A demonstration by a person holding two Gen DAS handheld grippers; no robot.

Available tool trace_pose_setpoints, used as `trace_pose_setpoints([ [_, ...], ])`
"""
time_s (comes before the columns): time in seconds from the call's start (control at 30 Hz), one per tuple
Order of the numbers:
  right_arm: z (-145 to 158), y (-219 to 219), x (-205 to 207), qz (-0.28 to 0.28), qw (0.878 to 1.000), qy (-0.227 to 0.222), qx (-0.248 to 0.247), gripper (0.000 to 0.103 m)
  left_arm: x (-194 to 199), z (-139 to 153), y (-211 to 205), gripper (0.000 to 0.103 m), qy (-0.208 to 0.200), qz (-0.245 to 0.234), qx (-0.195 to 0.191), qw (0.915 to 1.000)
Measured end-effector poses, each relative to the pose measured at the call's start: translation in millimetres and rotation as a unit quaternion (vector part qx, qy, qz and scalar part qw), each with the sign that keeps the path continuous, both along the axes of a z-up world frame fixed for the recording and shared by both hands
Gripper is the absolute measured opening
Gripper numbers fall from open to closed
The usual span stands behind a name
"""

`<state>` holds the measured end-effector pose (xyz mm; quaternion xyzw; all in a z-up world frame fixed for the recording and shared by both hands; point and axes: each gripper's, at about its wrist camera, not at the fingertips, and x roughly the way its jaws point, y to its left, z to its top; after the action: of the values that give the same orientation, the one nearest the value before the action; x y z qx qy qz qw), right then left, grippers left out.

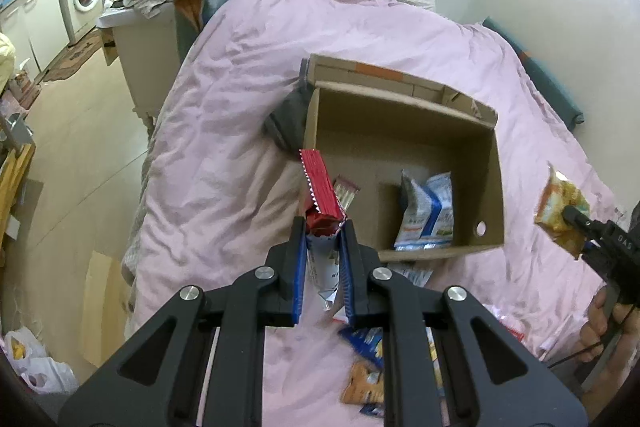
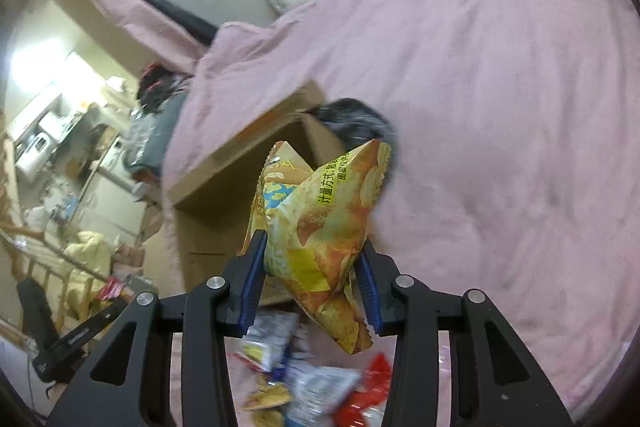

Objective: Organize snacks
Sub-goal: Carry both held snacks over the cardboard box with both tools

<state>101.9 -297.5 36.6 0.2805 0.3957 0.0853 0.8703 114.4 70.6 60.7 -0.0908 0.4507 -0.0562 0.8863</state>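
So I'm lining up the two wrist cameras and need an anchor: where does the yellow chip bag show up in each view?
Left wrist view: the yellow chip bag is at the right edge, held up by the right gripper, right of the cardboard box.
Right wrist view: it fills the centre, clamped in the right gripper.
Shared landmark: the cardboard box on the pink bedcover.

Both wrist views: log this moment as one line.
left tool: shut on red packet | right tool: shut on yellow chip bag | box: open, blue-white bag inside | loose snacks on bed
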Motion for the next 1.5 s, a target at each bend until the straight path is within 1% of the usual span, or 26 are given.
trace_pose_setpoints([
  [0.07, 4, 15, 15, 0.018, 1.000, -0.004, 0.000, 0.044, 9, 4, -4, 0.013, -0.002, -0.004, 0.001, 1.0000],
  [0.23, 4, 45, 52, 0.054, 0.998, -0.010, -0.002, 0.044, 35, 9, -27, 0.013, -0.015, -0.025, 0.020, 0.9994],
  [0.4, -5, 70, 80, 0.088, 0.996, -0.008, -0.005, 0.044, 58, -5, -52, 0.013, -0.021, -0.044, 0.039, 0.9980],
  [0.57, -28, 86, 91, 0.114, 0.994, -0.001, -0.003, 0.044, 70, -28, -59, 0.013, -0.027, -0.036, 0.046, 0.9979],
  [0.67, -44, 95, 96, 0.127, 0.991, 0.013, -0.025, 0.044, 75, -39, -62, 0.013, -0.017, -0.041, 0.055, 0.9975],
  [0.77, -56, 98, 99, 0.131, 0.991, 0.026, -0.026, 0.044, 78, -46, -64, 0.013, -0.020, -0.041, 0.066, 0.9968],
  [0.87, -61, 101, 98, 0.134, 0.990, 0.025, -0.025, 0.044, 78, -51, -63, 0.013, -0.022, -0.032, 0.072, 0.9967],
  [0.93, -59, 105, 98, 0.139, 0.990, 0.018, -0.030, 0.044, 74, -53, -64, 0.013, -0.038, -0.023, 0.092, 0.9948],
  [0.97, -57, 107, 98, 0.140, 0.989, 0.017, -0.033, 0.044, 74, -55, -66, 0.013, -0.035, -0.027, 0.092, 0.9948],
  [1.03, -58, 108, 97, 0.141, 0.989, 0.016, -0.035, 0.044, 77, -58, -64, 0.013, -0.023, -0.034, 0.071, 0.9966],
  [1.13, -63, 109, 100, 0.142, 0.989, 0.025, -0.034, 0.044, 77, -60, -64, 0.013, -0.023, -0.034, 0.074, 0.9964],
  [1.2, -67, 110, 102, 0.143, 0.989, 0.034, -0.035, 0.044, 77, -61, -66, 0.013, -0.020, -0.038, 0.068, 0.9967],
  [1.33, -74, 113, 104, 0.148, 0.987, 0.046, -0.034, 0.045, 76, -65, -71, 0.013, -0.014, -0.045, 0.078, 0.9958],
  [1.5, -83, 117, 106, 0.162, 0.984, 0.067, -0.032, 0.045, 77, -67, -70, 0.013, -0.012, -0.042, 0.070, 0.9965],
])
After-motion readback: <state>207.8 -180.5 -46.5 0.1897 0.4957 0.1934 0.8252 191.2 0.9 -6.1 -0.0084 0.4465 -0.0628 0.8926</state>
